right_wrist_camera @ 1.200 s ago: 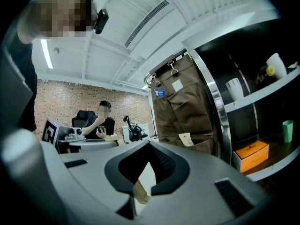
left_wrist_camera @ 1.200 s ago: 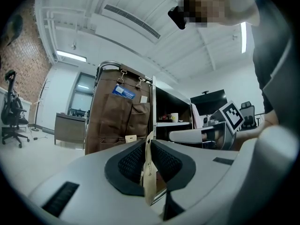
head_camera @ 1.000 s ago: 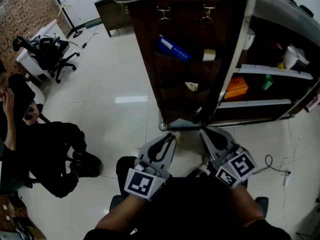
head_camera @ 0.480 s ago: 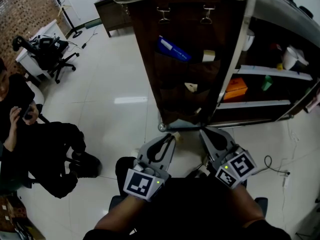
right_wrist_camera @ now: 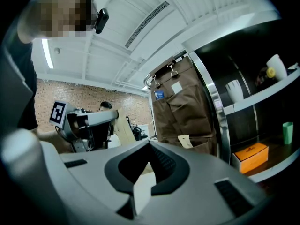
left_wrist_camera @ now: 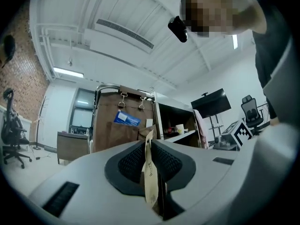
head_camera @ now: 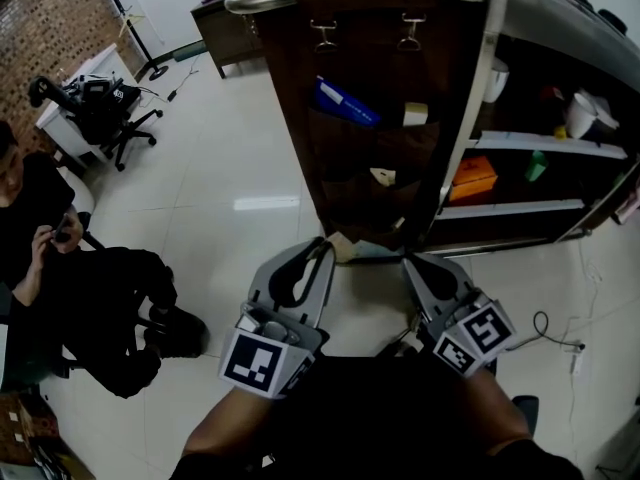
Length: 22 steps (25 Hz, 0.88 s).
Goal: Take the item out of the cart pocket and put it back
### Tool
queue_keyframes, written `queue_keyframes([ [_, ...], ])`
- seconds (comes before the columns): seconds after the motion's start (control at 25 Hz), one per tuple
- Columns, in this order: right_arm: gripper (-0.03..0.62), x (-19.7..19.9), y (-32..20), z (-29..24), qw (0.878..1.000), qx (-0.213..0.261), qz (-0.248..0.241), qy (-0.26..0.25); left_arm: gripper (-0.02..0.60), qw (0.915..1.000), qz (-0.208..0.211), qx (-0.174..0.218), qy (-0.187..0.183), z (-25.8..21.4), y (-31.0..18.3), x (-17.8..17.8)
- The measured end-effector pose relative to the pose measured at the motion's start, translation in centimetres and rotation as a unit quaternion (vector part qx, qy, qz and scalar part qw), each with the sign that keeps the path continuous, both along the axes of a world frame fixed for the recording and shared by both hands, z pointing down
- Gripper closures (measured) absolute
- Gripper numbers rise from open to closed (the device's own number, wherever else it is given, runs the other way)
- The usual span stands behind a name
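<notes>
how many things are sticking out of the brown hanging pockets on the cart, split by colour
blue packet: 1
cream cards: 2, one in an upper pocket, one in a lower pocket
total: 3 that show clearly

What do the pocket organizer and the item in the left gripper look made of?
Organizer: probably brown fabric or faux leather, matte, hanging soft from clips. Item: thin tan paper or card, matte, with faint print, pinched flat in the left gripper.
</notes>
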State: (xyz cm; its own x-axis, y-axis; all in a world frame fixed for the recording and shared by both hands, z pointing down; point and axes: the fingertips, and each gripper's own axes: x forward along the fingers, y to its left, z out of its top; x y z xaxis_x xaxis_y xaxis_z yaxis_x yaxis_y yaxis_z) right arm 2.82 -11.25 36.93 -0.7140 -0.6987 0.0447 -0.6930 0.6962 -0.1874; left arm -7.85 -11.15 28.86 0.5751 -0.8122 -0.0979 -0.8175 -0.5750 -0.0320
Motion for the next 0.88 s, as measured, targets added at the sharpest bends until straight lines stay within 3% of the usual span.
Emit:
queue_keyframes([
  [0.32, 0.579, 0.2, -0.1, 0.1, 1.000, -0.001, 0.002, -0.005, 0.543, 0.9968, -0.025, 0.076, -0.008, -5.5, -3.4, -1.2],
  [0.6, 0.579, 0.8, -0.5, 0.3, 1.000, -0.005, 0.009, -0.007, 0.545, 0.9950, -0.021, 0.097, 0.005, -8.1, -6.3, -0.7],
  [0.88, 0.579, 1.1, -1.2, 0.2, 1.000, 0.002, 0.019, -0.015, 0.545, 0.9915, -0.032, 0.126, -0.012, -9.1, -10.3, -0.2],
])
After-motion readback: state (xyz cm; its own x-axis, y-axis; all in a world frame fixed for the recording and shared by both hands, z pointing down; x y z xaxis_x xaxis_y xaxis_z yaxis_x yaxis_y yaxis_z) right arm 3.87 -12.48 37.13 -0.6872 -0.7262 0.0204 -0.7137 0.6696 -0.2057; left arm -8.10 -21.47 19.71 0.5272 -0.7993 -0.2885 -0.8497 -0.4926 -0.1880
